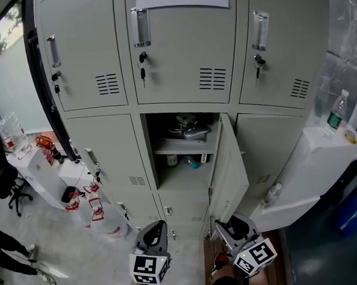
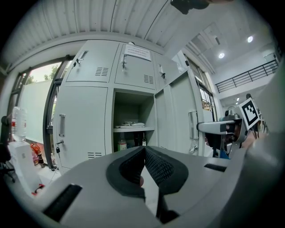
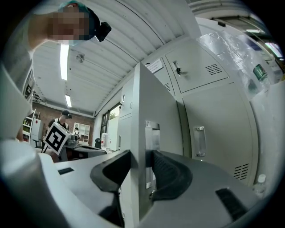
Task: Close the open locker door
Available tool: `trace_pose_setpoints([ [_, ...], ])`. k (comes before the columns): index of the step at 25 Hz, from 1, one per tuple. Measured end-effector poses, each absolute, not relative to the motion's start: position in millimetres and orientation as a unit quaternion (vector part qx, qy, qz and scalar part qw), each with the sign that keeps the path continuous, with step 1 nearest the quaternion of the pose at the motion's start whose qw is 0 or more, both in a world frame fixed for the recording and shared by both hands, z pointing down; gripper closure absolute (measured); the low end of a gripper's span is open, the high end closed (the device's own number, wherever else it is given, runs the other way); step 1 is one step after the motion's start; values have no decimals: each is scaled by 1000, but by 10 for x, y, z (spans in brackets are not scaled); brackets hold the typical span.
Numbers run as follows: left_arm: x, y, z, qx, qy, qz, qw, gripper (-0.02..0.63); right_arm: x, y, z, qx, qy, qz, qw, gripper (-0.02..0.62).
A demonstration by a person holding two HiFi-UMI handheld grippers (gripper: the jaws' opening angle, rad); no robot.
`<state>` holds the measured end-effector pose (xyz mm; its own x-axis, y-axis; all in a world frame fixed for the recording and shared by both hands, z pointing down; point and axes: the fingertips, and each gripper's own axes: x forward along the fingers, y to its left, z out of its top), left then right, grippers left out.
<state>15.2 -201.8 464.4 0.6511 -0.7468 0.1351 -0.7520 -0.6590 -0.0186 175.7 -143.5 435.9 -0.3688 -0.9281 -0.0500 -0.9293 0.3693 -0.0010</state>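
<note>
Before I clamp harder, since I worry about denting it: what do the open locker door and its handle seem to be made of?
The open locker door looks like thin sheet steel with a smooth, pale grey painted finish: it is a flat panel with a slim folded edge. Its handle looks like bright plated metal, probably chromed, since it shines silver against the matte paint.

both grippers are held out low in front of the body, side by side and pointing about level. the left gripper (image 1: 155,226) has its jaws together at the tips with nothing between them. the right gripper (image 1: 223,225) sits just to its right, jaws astride the edge of the locker door (image 3: 156,102), pads against both faces.
</note>
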Motion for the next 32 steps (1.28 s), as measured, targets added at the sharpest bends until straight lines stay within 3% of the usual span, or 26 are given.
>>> trace_pose_setpoints([
  [32,-611,-2458,4595,872,-485,62,16,584,671,-2270,4359,-526,849,45,-21,470],
])
